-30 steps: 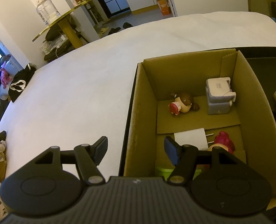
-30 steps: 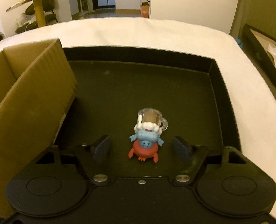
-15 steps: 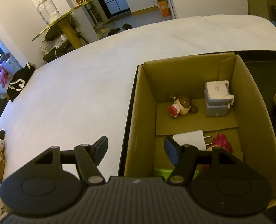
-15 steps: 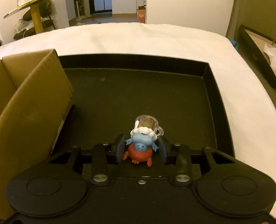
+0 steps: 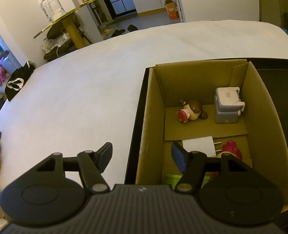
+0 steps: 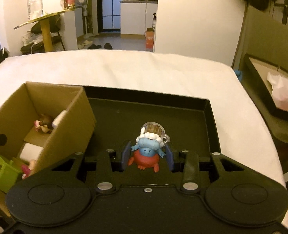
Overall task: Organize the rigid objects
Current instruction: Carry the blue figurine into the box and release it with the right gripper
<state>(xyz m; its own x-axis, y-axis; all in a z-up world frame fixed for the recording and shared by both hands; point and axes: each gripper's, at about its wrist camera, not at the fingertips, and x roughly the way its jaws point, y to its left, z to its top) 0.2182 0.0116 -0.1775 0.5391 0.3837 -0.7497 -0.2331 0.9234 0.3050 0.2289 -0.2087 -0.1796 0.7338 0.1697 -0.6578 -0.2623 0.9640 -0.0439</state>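
Blue figurine (image 6: 148,148) clamped between right hand-held gripper (image 6: 147,156) pads, above black tray (image 6: 210,117).

A shallow black plastic tray (image 6: 212,117) lies on the white-sheeted bed (image 5: 85,87). An open brown cardboard box (image 5: 261,101) stands in the tray's left part. At the box's far end lie a brown-haired doll figurine (image 5: 192,111) on the left and a grey boxy charger (image 5: 227,105) on the right. Nearer are a white plug adapter (image 5: 199,146), a pink-red figurine (image 5: 231,149) to its right, and a green block (image 6: 4,172) nearest. Right of the box, above the tray floor, a blue-and-red crab-like figurine with a clear mug on its head (image 6: 149,148) sits between the pads of the right gripper (image 6: 147,157). The left gripper (image 5: 142,156) straddles the box's left wall.
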